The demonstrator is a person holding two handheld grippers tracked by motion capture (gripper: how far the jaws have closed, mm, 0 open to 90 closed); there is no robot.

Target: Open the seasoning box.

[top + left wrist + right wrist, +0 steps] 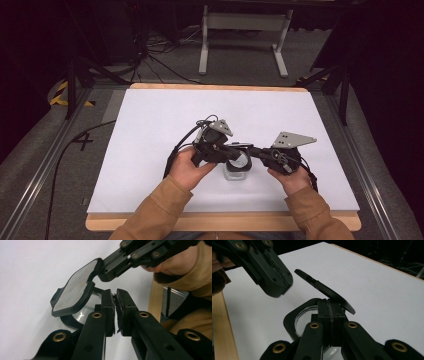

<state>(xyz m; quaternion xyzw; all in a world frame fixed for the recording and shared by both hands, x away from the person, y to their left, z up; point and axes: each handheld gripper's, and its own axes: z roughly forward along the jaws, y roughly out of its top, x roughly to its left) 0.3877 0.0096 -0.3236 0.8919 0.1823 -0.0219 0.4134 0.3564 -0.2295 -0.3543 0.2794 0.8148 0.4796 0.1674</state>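
A small clear container (235, 171) with a black rim (289, 322) stands near the middle of the white table top. Its black-framed lid (72, 292) is tilted up on one side, leaving the round mouth uncovered. My right gripper (331, 307) is shut on the lid (324, 290) edge and holds it raised; it reaches in from the upper right (100, 272) in the left gripper view. My left gripper (115, 300) has its pads pressed together just beside the container, and I see nothing between them. In the high view the left gripper (234, 153) and right gripper (248, 153) meet over the container.
The white sheet (165, 115) lies on a wooden board whose front edge (220, 222) is by the person's sleeves. Behind the table stand a white metal frame (245, 35) and loose cables (160, 55) on the grey floor. Metal rails (45, 165) run along the sides.
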